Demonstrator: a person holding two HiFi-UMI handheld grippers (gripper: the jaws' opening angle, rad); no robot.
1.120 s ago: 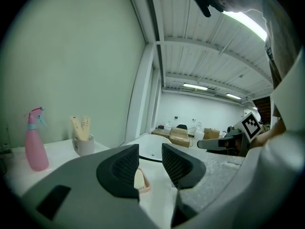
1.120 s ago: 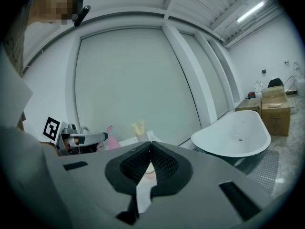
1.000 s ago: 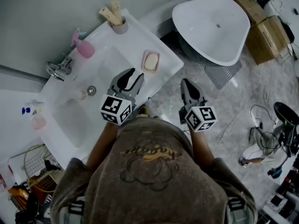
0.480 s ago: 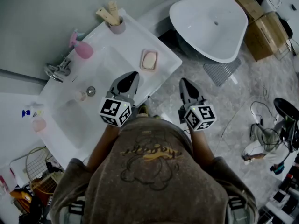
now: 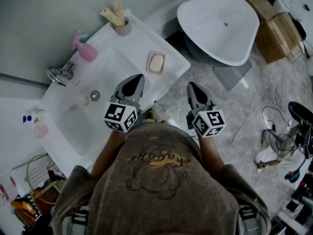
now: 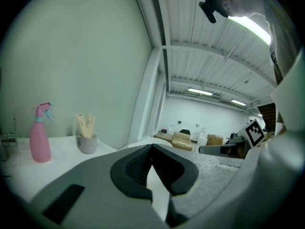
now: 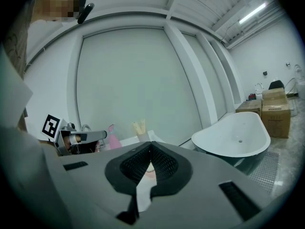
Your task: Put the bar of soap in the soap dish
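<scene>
A cream bar of soap [image 5: 156, 63] lies in a pink soap dish [image 5: 157, 54] on the white counter [image 5: 132, 43], near its right edge. My left gripper [image 5: 139, 78] hovers just short of the dish, over the counter's front edge. Its jaws have just been closing and now stand shut with nothing between them, as the left gripper view [image 6: 152, 147] also shows. My right gripper [image 5: 191, 85] is off the counter above the floor, shut and empty [image 7: 151, 145].
A pink spray bottle [image 5: 87, 50], a grey cup with tubes [image 5: 122, 26], a tap [image 5: 58, 73] and the sink basin [image 5: 78, 121] share the counter. A white bathtub [image 5: 220, 23] stands at the right, with cardboard boxes [image 5: 276, 31] beyond it. Cables [image 5: 279, 141] lie on the floor.
The left gripper's jaws went from wide open to shut, empty. Both hands stayed where they were, and the soap stayed in the dish.
</scene>
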